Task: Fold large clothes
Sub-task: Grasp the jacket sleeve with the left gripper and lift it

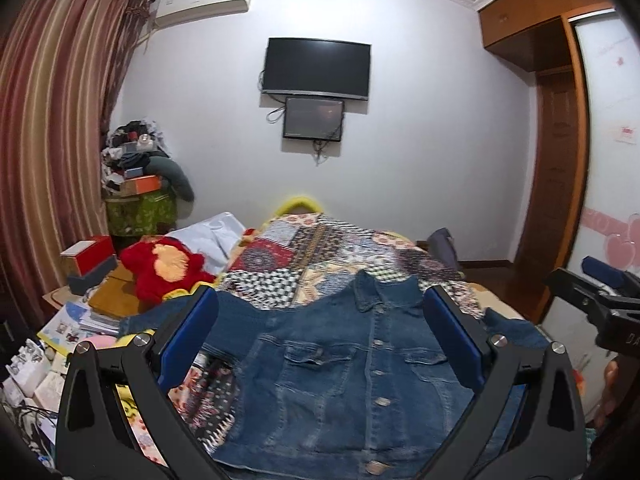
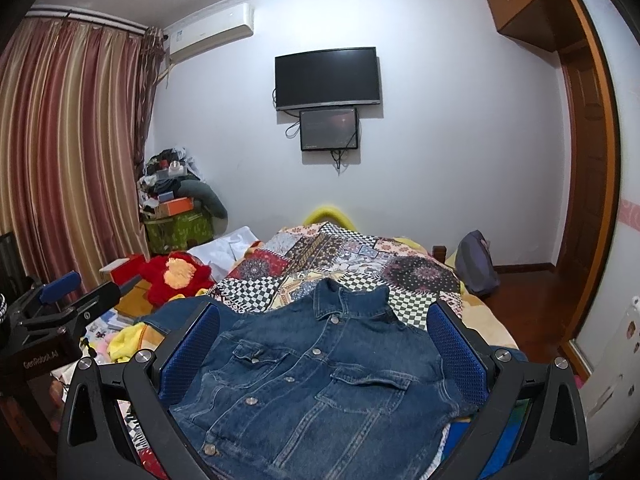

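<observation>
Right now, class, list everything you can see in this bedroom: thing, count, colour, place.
Jacket: one, blue denim, flat on the bed, buttoned.
Quilt: one, patchwork, covering the bed.
Plush toy: one, red and orange, left of the bed.
Television: one, black, on the wall.
Small screen: one, black, below the television.
Air conditioner: one, white, high on the wall.
Curtain: striped red, left.
Left gripper: jaws open.
Right gripper: jaws open.

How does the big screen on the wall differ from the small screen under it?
The big screen is wider and mounted higher; the small screen hangs just below it, overlapping its lower edge. The big screen looks plain black, while the small screen shows a faint reddish, greyish surface. Both are dark, rectangular, and have loose cables hanging beside them.
</observation>
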Tool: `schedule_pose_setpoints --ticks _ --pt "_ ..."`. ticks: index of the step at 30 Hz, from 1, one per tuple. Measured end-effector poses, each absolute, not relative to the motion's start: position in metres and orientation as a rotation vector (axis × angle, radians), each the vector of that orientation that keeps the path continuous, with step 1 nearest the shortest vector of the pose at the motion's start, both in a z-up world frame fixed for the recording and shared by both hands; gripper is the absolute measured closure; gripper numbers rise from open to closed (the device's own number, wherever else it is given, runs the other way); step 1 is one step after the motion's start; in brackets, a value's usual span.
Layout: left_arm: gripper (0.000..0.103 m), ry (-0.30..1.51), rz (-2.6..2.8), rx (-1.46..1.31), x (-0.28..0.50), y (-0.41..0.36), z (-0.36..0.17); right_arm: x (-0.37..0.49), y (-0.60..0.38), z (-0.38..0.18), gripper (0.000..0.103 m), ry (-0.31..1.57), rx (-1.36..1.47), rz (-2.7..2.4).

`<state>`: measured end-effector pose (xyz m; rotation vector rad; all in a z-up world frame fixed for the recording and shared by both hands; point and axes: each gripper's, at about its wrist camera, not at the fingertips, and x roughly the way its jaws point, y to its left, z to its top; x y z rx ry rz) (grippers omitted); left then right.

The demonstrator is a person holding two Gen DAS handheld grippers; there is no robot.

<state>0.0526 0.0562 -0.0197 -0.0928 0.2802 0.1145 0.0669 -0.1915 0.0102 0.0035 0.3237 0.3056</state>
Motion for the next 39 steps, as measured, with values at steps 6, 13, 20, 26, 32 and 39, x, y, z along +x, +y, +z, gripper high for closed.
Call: schedule_pose_setpoints --ticks 6,13,20,26,32,39 --pt "0.0 0.314 0.217 -0.08 0.092 0.096 -0.03 0.114 -0.17 0.007 0.0 0.333 -0.022 0.308" --pt "0.0 0.402 0.333 -0.09 0.138 0.15 -0.055 0.18 -0.135 -0.009 0.0 0.369 -0.089 0.293" --pt "0.0 0.63 0.368 -0.28 0.188 0.231 -0.122 0.257 -0.102 -0.05 0.0 0.523 -0.122 0.327" --pt "0.0 0.838 0.403 -0.5 0.212 0.289 -0.198 0.316 -0.082 -0.103 0.0 0.727 -0.103 0.4" --pt "0.0 0.901 0.308 -0.716 0.232 0.33 -0.242 0.359 -0.07 -0.155 0.0 0.928 -0.079 0.462" --pt "0.0 0.864 0.226 -0.872 0.258 0.352 -0.264 0.387 -0.067 -0.195 0.001 1.101 0.036 0.527"
